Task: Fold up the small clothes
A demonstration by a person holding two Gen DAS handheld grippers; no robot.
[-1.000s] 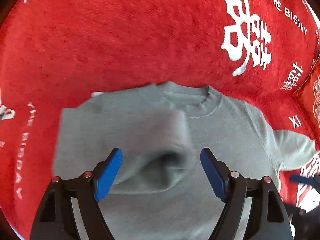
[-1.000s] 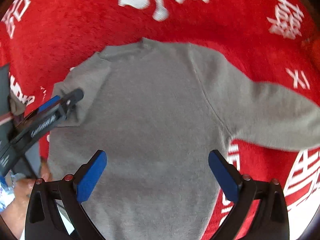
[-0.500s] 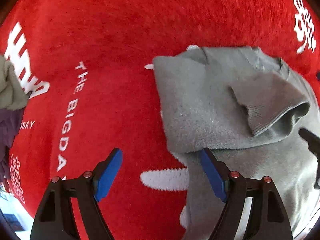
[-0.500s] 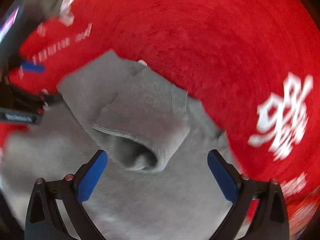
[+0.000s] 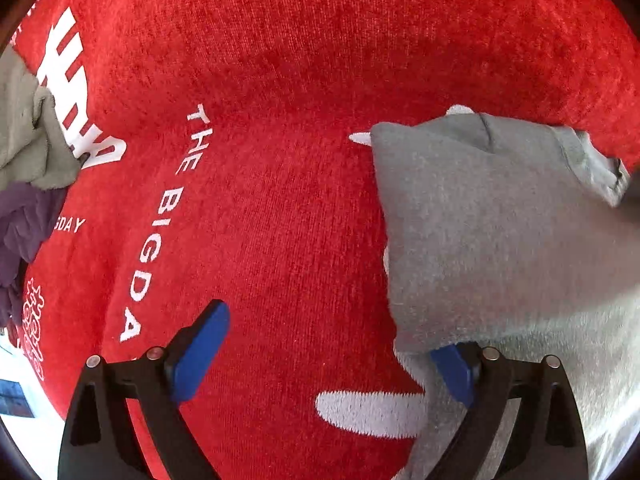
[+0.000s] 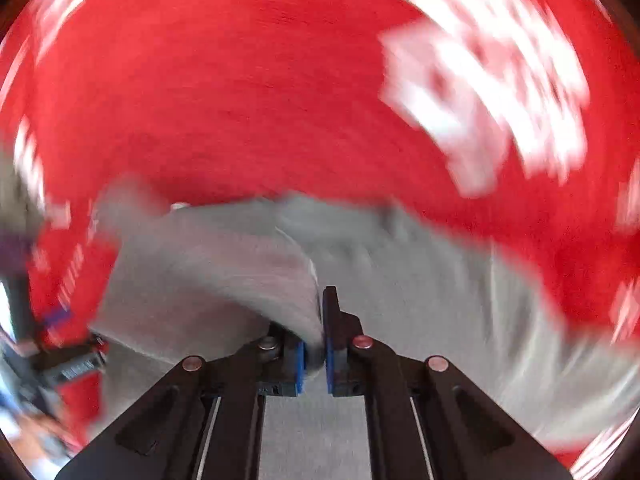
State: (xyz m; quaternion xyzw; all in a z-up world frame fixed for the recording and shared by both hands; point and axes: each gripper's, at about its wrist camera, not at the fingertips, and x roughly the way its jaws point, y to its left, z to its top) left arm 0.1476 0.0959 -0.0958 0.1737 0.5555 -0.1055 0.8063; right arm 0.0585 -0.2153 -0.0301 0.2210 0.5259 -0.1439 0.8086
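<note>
A grey sweater (image 5: 500, 232) lies on the red cloth (image 5: 280, 80), its left sleeve folded over the body. My left gripper (image 5: 320, 356) is open, low over the cloth at the sweater's left edge; its right finger (image 5: 452, 372) sits under the folded edge. In the blurred right wrist view the sweater (image 6: 420, 288) fills the lower half. My right gripper (image 6: 314, 356) is shut on a fold of the sleeve (image 6: 240, 280), which is lifted.
The red cloth carries white lettering (image 5: 160, 232). A pile of grey-green and purple clothes (image 5: 28, 184) lies at the far left. The left gripper (image 6: 68, 360) shows blurred at the left of the right wrist view.
My right gripper has closed on the folded sleeve and is moving fast. My left gripper has slid slightly so its right finger now lies under the sweater's edge.
</note>
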